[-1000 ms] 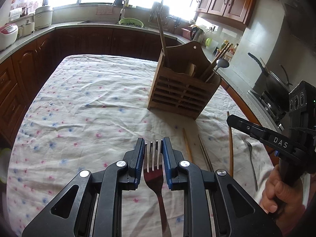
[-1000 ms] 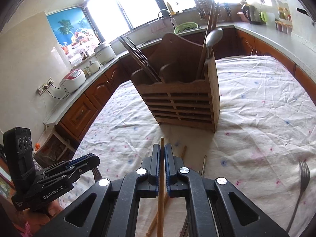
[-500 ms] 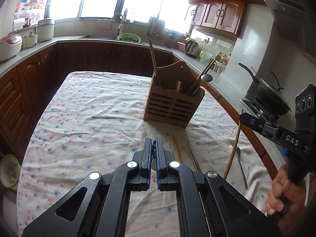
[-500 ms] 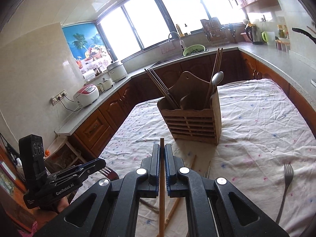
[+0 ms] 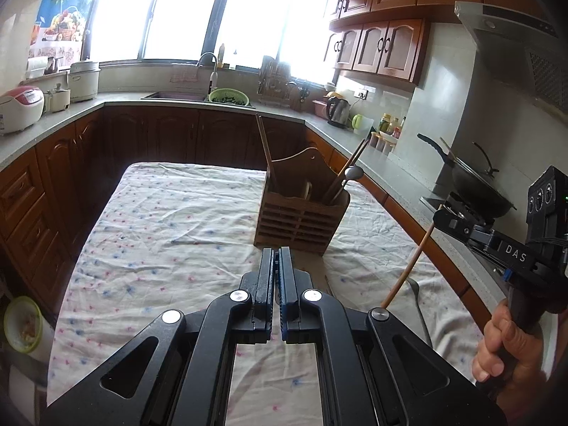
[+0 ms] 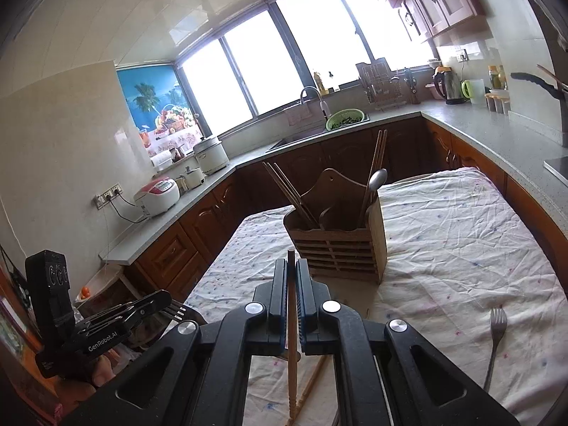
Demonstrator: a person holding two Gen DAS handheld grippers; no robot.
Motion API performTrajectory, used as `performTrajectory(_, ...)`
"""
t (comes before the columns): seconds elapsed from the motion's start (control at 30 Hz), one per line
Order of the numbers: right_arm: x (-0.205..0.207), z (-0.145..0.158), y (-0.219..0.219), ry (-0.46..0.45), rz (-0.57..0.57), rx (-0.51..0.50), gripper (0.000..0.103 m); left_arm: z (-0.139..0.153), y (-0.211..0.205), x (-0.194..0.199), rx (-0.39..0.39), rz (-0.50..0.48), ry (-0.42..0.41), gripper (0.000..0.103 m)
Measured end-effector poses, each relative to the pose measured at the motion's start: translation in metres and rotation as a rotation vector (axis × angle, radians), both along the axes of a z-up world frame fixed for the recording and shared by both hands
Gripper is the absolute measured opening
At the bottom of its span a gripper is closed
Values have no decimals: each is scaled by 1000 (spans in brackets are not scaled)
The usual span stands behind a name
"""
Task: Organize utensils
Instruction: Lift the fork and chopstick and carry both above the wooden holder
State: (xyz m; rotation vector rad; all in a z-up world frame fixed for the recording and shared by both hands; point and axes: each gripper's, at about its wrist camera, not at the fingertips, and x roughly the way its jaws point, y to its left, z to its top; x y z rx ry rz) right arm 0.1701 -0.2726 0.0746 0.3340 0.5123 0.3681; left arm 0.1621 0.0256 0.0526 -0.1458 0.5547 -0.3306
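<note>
Left wrist view shows the left gripper (image 5: pixel 276 259) with its jaws pressed together; nothing shows between them there, but in the right wrist view fork tines (image 6: pixel 175 309) stick out of its tip, so it seems to be pinching a fork edge-on, above the near left corner of the table (image 5: pixel 170 234). The right gripper (image 6: pixel 291 273) has its jaws clamped narrowly on 1 wooden chopstick (image 6: pixel 291 337), held partway along so its length trails back beneath the tool, likely to leave 1 end free for dropping into a slot. The wooden utensil holder (image 6: pixel 337 248) stands toward the far right part of the table, already carrying chopsticks on the left and chopsticks plus a spoon (image 6: pixel 377 179) on the right. More chopsticks (image 6: pixel 312 380) lie near the near edge, and 1 more fork (image 6: pixel 495 333) rests near the near right corner, both awaiting sorting.
</note>
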Motion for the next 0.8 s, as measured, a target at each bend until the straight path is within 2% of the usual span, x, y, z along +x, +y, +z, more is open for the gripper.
performTrajectory(0.4, -8, 19, -13, -70, -43, 7, 5, 20, 7, 0, -4, 20, -42, 2)
performTrajectory(0.8, -1, 20, -22, -87, -63, 15, 5, 28, 8, 13, -11, 33, -53, 2)
